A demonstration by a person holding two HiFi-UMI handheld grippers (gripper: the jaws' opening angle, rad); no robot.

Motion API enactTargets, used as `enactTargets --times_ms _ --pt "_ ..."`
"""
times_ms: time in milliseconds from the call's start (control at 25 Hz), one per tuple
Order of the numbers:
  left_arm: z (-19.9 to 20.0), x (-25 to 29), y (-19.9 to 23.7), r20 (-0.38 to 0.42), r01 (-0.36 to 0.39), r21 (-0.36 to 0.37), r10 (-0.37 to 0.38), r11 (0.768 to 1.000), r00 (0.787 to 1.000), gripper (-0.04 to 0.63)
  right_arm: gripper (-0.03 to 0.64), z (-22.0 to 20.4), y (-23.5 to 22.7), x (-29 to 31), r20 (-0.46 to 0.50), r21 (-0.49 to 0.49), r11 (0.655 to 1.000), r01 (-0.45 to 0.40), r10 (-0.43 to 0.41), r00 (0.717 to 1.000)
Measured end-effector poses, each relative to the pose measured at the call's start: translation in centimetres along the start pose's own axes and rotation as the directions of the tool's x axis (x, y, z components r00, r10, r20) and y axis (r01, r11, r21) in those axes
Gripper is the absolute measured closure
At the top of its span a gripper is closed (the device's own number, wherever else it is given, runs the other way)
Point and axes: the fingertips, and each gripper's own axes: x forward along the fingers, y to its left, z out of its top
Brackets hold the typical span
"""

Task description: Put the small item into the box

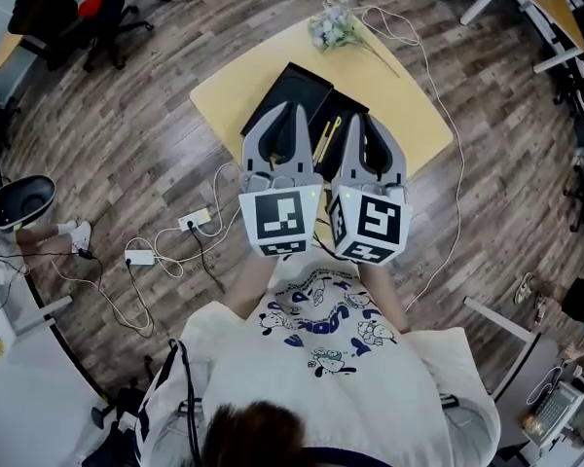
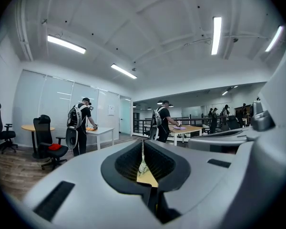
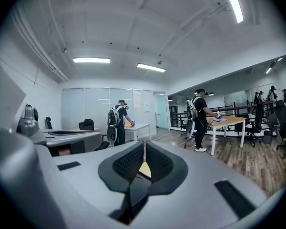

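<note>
I hold both grippers side by side, raised over a yellow table (image 1: 414,105). The left gripper (image 1: 297,115) is shut, its jaws meeting with nothing between them, as the left gripper view (image 2: 143,149) also shows. Beside it the right gripper (image 1: 356,126) is likewise shut and empty, its pads (image 3: 133,162) pressed together. Under them lies a black box (image 1: 290,90) with a second flat black part (image 1: 337,108) next to it, both partly hidden by the grippers. A thin yellow item (image 1: 328,140) lies on the black surface in the gap between the two grippers.
A bunch of pale flowers (image 1: 333,29) lies at the table's far edge. Cables and a power strip (image 1: 195,220) trail over the wooden floor on the left. An office chair (image 1: 90,13) stands far left. Other people work at tables (image 3: 226,122) across the room.
</note>
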Motion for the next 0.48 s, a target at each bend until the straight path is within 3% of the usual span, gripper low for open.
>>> enactTargets --times_ms 480 --pt "0.23 -0.47 -0.08 0.006 -0.012 0.003 0.012 1.000 1.000 0.571 0.580 0.07 0.71 -0.12 -0.016 0.013 0.999 -0.029 0.029 0.999"
